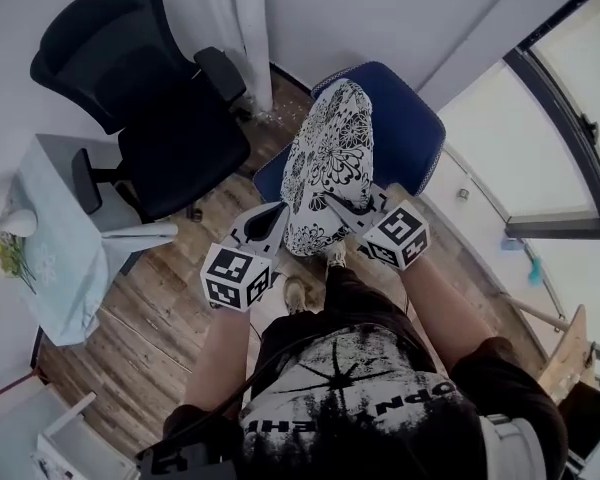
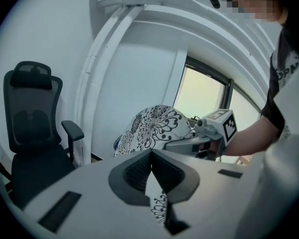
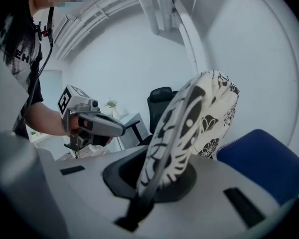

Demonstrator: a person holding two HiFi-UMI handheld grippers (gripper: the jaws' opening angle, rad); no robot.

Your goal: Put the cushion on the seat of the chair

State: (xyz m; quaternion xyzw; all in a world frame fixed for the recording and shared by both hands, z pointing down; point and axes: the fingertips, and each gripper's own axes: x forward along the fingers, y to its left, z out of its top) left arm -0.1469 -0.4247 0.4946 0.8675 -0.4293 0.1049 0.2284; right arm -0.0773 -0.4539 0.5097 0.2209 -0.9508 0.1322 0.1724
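Note:
A white cushion (image 1: 330, 163) with a black flower print hangs on edge above the blue chair seat (image 1: 412, 120). Both grippers hold its near lower edge. My left gripper (image 1: 278, 228) is shut on the cushion's left corner; in the left gripper view the jaws (image 2: 150, 156) meet, with printed fabric (image 2: 159, 202) showing under them. My right gripper (image 1: 352, 211) is shut on the right side; in the right gripper view the cushion (image 3: 189, 128) rises from between its jaws (image 3: 154, 176), with the blue chair (image 3: 261, 163) behind it.
A black office chair (image 1: 150, 108) stands left of the blue chair, near a white wall post (image 1: 252, 28). A table with a pale blue cloth (image 1: 60, 238) and a small plant (image 1: 5, 243) sits at far left. Windows (image 1: 570, 118) run along the right. The floor is wood planks (image 1: 160, 318).

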